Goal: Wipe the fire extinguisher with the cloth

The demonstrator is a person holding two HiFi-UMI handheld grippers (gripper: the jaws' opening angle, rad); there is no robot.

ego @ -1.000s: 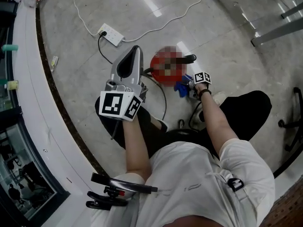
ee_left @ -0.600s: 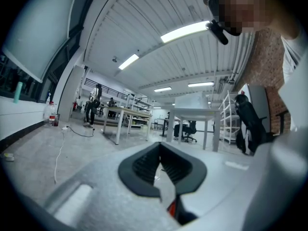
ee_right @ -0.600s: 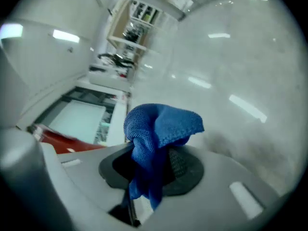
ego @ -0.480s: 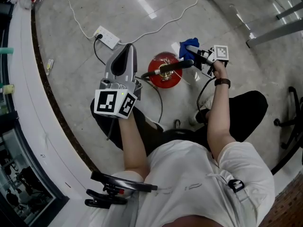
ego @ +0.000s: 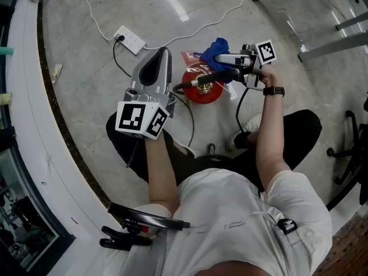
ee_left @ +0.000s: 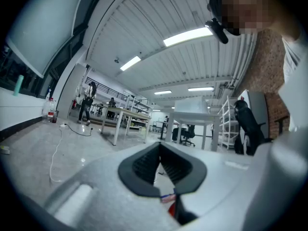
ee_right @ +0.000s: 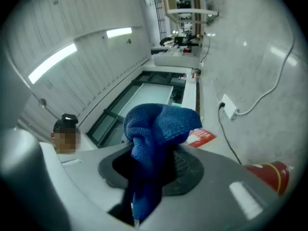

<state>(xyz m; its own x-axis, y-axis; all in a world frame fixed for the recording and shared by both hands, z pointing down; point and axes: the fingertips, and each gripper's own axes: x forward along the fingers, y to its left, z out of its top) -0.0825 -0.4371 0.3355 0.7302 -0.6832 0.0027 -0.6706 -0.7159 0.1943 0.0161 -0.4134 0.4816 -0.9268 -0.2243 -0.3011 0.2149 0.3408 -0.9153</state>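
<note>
- The fire extinguisher (ego: pixel 202 92) stands upright on the floor at the person's 12 o'clock, and its black handle (ego: pixel 214 76) crosses the top.
- It looks heavy and rigid, with a smooth painted shell that is likely slippery. I'd steady it by the handle, not the body.
- The cloth (ego: pixel 214 46) is a soft blue knit, bunched up at 1 o'clock of the cylinder, near its top.
- The right gripper (ego: pixel 225 58) has its 2 jaws clamped on that cloth.
- The left gripper (ego: pixel 164 53) hangs at 9 o'clock, jaws together on nothing.
- 1 power strip (ego: pixel 131 39) lies at 10 o'clock.
</note>
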